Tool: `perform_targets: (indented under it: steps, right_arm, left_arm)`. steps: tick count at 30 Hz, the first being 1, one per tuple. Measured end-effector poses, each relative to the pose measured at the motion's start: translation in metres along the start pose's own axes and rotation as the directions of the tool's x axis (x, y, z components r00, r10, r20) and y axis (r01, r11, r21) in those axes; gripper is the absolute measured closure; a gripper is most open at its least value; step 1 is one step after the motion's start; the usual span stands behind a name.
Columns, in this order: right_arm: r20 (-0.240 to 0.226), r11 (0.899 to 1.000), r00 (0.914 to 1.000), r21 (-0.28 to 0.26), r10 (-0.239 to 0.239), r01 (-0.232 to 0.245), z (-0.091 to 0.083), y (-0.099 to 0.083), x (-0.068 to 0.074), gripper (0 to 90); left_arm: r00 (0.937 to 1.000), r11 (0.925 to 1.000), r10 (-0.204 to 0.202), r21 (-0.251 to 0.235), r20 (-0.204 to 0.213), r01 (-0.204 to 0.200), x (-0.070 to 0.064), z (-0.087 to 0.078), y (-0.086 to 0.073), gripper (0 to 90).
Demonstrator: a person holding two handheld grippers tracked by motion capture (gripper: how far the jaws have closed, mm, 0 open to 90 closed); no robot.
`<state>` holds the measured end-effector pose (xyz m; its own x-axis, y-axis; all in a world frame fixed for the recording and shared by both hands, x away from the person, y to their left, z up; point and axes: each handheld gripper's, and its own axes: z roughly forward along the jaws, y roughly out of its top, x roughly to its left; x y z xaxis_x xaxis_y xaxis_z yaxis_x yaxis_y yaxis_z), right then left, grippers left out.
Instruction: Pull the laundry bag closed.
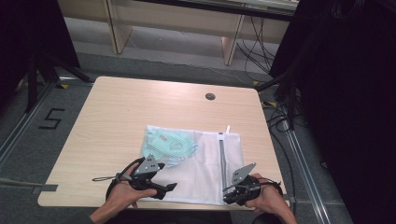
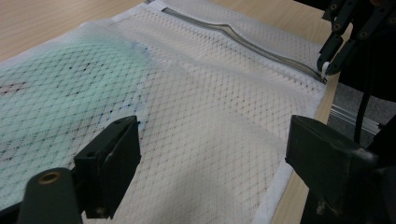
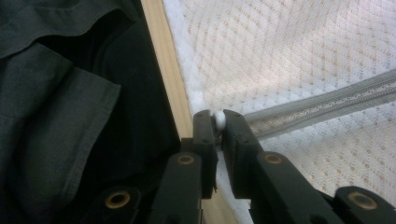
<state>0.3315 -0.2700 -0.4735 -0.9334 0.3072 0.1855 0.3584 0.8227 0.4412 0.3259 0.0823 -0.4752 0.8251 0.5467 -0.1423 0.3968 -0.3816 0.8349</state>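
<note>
A white mesh bag (image 1: 201,163) lies flat near the table's front edge, with a pale green garment (image 1: 167,143) inside its left half. A grey zipper (image 1: 221,156) runs down its right part. My right gripper (image 1: 229,194) is at the zipper's near end, by the table edge, shut on the small white zipper pull (image 3: 218,120). In the left gripper view, that right gripper (image 2: 328,65) pinches the pull at the end of the zipper (image 2: 243,42). My left gripper (image 1: 166,190) stands open over the bag's near edge, with mesh (image 2: 210,140) between its jaws.
The light wooden table (image 1: 116,116) has a round cable hole (image 1: 210,96) at the back. Its front edge (image 3: 167,70) runs right beside the zipper pull, with the person's dark clothing (image 3: 56,93) beyond it. Cables (image 1: 280,116) lie on the floor to the right.
</note>
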Motion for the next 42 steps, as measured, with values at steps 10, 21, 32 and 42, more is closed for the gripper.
perform_targets:
  steps: [10,21,32,42]
  right_arm:
    - [0.019,1.0,0.9998,-0.012,0.004,-0.004,-0.001,0.003,0.0,86.5]
    - [0.062,0.996,0.9974,-0.078,0.039,-0.034,-0.011,0.008,-0.006,86.5]
    - [0.083,0.986,0.9949,-0.162,0.058,-0.044,-0.024,0.015,-0.016,86.5]
    - [0.077,0.979,0.9919,-0.184,0.101,-0.085,-0.029,0.016,-0.017,86.5]
  left_arm:
    - [0.9995,0.9995,0.029,-0.009,0.011,-0.029,-0.001,0.004,0.001,17.6]
    - [0.991,0.9956,0.092,0.008,0.097,-0.094,-0.037,0.044,0.012,17.2]
    - [0.9772,0.9854,0.17,-0.022,0.127,-0.169,-0.066,0.088,0.017,36.4]
    - [0.9615,0.9684,0.249,-0.025,0.116,-0.248,-0.075,0.12,0.019,51.9]
